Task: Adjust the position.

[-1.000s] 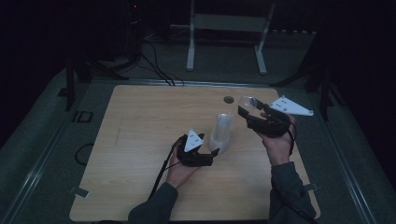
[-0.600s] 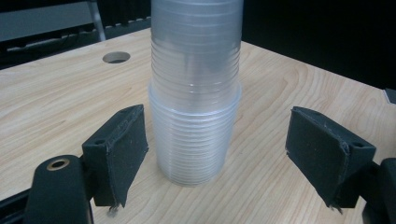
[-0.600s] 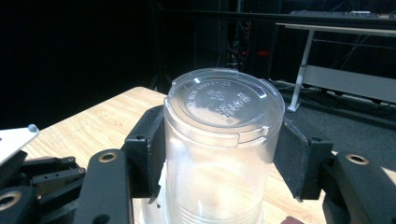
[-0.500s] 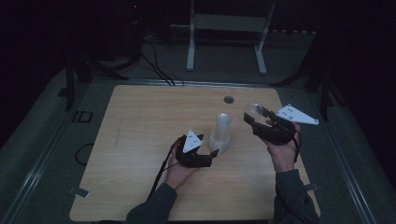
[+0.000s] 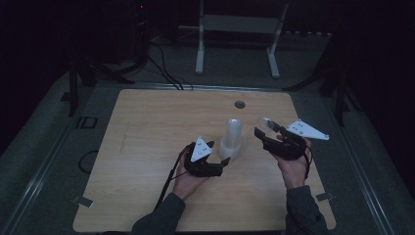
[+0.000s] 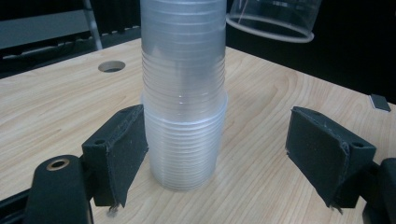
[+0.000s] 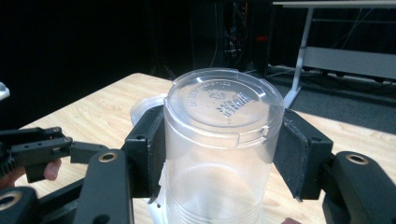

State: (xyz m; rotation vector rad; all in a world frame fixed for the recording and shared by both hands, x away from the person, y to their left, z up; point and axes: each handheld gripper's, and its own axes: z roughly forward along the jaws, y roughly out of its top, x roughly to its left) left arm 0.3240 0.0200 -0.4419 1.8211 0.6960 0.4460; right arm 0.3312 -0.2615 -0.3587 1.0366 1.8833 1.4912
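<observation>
Pale wooden counter (image 5: pixel 147 147) bearing an upright stack of translucent ribbed plastic cups (image 5: pixel 231 139) between the spread jaws of the left gripper (image 5: pixel 218 155), one pad touching its base, while the right gripper (image 5: pixel 264 128), beside it, clamps a single clear plastic cup (image 7: pixel 222 140) above the counter.

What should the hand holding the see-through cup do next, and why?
Probably lower the clear cup to the table, beside the cup stack. The right gripper clamps it in the air, apart from the stack, while the left gripper brackets the stack with open jaws.
</observation>
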